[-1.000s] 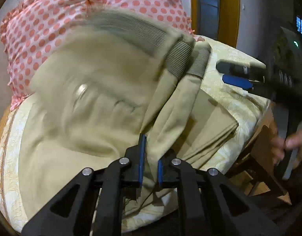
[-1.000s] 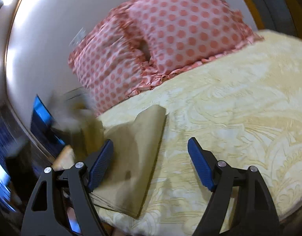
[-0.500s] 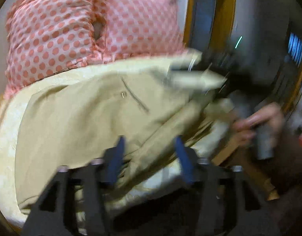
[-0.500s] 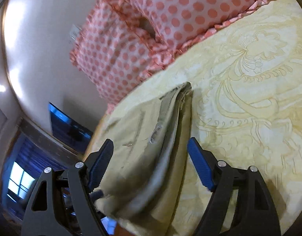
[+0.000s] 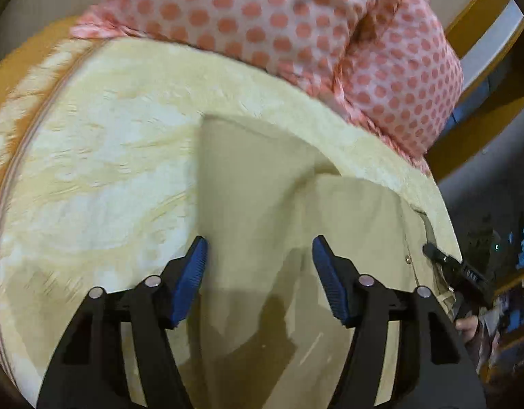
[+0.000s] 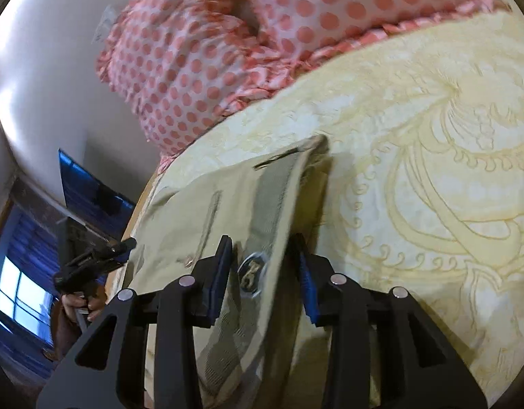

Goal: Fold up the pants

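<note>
Khaki pants (image 5: 258, 204) lie folded on a yellow patterned bedspread (image 5: 101, 156). In the left wrist view my left gripper (image 5: 258, 272) is open just above the folded legs, holding nothing. In the right wrist view my right gripper (image 6: 263, 269) has its jaws partly closed around the grey elastic waistband (image 6: 272, 197) near a round badge (image 6: 250, 274); the pads do not pinch the cloth. The pants (image 6: 193, 211) lie flat there with a pocket slit showing. The right gripper also shows at the right edge of the left wrist view (image 5: 442, 259).
Two pink polka-dot pillows (image 5: 296, 24) lean at the head of the bed, also in the right wrist view (image 6: 234, 51). The bed edge (image 5: 446, 225) runs just right of the pants. A wall (image 6: 47, 68) and a blue window (image 6: 16, 289) lie beyond.
My left gripper has let go of the pants and opened; the lifted pants now lie flat and folded. My right gripper has moved over the waistband and narrowed its jaws.
</note>
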